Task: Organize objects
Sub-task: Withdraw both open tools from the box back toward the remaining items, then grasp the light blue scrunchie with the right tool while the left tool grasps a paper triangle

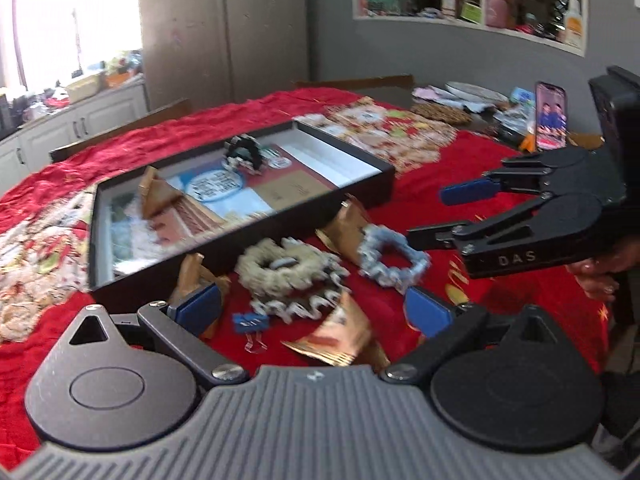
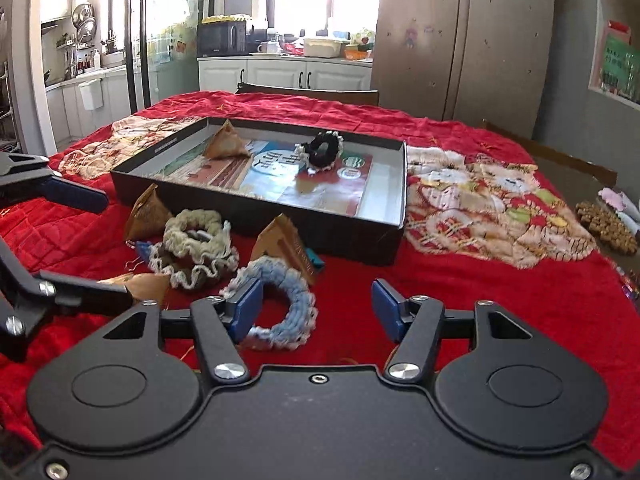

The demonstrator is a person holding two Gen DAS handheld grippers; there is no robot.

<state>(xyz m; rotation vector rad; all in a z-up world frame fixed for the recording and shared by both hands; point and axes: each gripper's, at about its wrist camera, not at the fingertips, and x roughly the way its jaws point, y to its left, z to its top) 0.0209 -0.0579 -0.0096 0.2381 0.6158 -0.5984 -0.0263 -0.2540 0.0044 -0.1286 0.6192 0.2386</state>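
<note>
We hold both grippers over the red tablecloth [image 2: 460, 280], in front of the shallow black box [image 2: 396, 184]. The right gripper [image 2: 318, 308] stands spread, nothing pinched, its left pad just beside the blue scrunchie [image 2: 292, 308] lying on the cloth near the box's front wall. The left gripper [image 1: 312, 312] is likewise spread and empty above the cream scrunchie [image 1: 280, 268]. We judge the blue scrunchie light, soft and springy, so we would pinch across one side of its ruffled ring.
</note>
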